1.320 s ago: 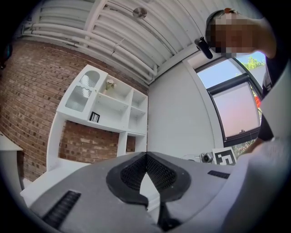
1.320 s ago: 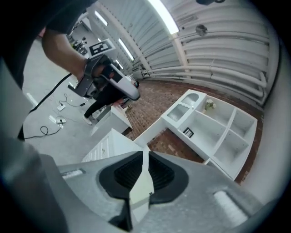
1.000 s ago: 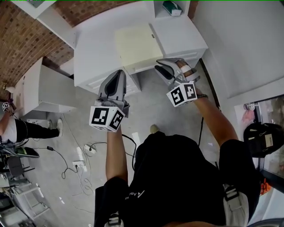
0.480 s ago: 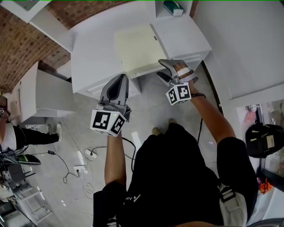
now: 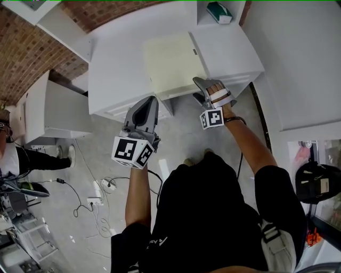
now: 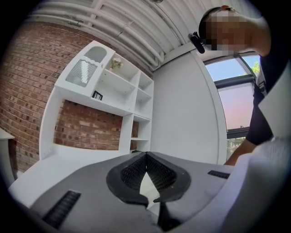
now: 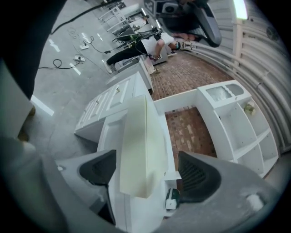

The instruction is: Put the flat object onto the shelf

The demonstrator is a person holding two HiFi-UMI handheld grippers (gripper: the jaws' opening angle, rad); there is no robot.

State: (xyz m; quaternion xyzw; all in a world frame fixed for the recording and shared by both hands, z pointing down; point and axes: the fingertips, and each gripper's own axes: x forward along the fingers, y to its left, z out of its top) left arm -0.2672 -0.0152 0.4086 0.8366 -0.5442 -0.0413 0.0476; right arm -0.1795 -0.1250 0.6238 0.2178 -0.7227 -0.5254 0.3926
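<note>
The flat object is a pale cream board (image 5: 171, 63) lying flat on the white counter (image 5: 114, 64) of the shelf unit. Its near edge overhangs the counter's front. My right gripper (image 5: 198, 89) sits at the board's near right corner with its jaws opening. In the right gripper view the board (image 7: 142, 136) stands edge-on between the two wide-apart pads (image 7: 198, 175) of that gripper (image 7: 148, 172), and neither pad touches it. My left gripper (image 5: 145, 113) hovers in front of the counter, left of the board. Its jaws are shut on nothing (image 6: 146, 169).
A green box (image 5: 219, 11) sits in a shelf compartment beyond the board. White cubby shelves (image 6: 119, 86) rise against a brick wall (image 6: 27, 82). A low white cabinet (image 5: 50, 109) stands at the left. Cables and a power strip (image 5: 101, 192) lie on the grey floor near a seated person (image 5: 16, 160).
The right gripper's jaws have spread apart and let go of the board, which now rests on the counter. The left gripper stays shut and has barely moved.
</note>
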